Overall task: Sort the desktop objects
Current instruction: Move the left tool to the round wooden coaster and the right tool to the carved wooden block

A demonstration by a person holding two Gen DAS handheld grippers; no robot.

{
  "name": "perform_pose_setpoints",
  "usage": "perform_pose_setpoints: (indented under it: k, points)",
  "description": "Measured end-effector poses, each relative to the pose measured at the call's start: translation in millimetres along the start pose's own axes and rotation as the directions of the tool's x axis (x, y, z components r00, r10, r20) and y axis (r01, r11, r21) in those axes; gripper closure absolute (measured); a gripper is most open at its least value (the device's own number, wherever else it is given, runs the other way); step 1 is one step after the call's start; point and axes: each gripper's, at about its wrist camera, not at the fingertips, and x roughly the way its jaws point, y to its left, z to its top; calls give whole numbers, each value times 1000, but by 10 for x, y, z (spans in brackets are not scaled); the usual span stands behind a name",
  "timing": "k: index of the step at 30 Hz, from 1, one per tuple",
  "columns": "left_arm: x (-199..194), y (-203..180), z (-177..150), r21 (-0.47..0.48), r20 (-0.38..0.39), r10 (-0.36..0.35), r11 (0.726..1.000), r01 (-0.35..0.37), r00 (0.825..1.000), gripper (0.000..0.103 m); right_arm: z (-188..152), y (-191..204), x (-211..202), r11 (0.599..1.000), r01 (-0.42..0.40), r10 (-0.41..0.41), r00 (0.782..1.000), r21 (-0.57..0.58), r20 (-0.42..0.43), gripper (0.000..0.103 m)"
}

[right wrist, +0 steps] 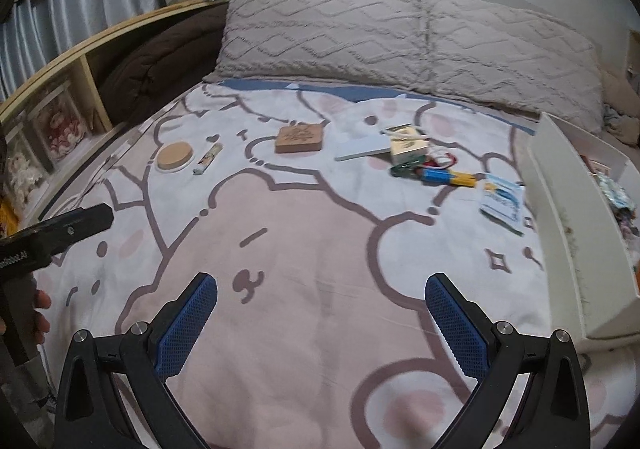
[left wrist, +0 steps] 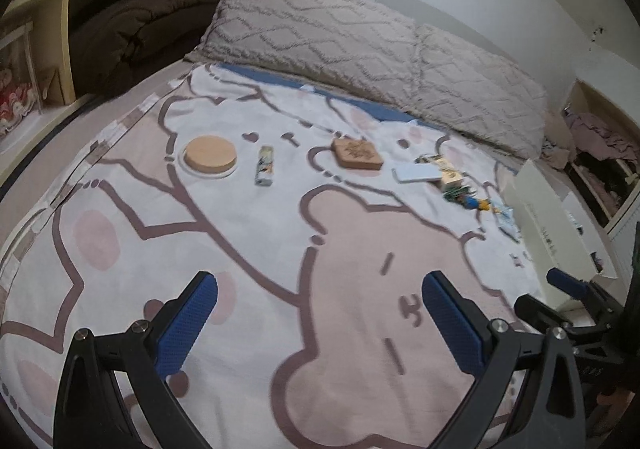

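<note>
1. Your left gripper [left wrist: 320, 325] and right gripper [right wrist: 320, 325] carry matt black plastic arms with rough, dimpled blue pads [left wrist: 188, 329].
2. At twelve o'clock, the bedsheet [right wrist: 304, 249] is smooth printed cloth.
3. The round coaster [left wrist: 210, 153] and square coaster [right wrist: 298, 139] look like matt wood.

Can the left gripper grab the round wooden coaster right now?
Probably yes. The left gripper is open and holds nothing, and the round wooden coaster lies flat by itself on the bedsheet, with only bare sheet between them. It would have to move forward first.

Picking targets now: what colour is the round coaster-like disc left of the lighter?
Light tan wood, the round disc; left wrist view shows it best.
</note>
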Motion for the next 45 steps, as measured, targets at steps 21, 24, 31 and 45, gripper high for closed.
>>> perform_pose_setpoints:
  k: [21,24,31,45]
  points:
    - [784,583,441,-41,-126,124,991,-130,984,0,406,182,959,996,-93,91,986,-6,-140,0]
    - [880,675,545,-35,-125,162,985,-168,979,0,511,188,1104,995,-102,101,982,-2,-159,0]
    - [1166,835,723,-4,-145,211,977,-214,967,0,720,235,1362,993,-114,107,977,-27,-186,0]
    - [1590,956,888,74,-132,310,950,-303,942,0,1009,263,1948,990,-120,103,971,-70,-215,0]
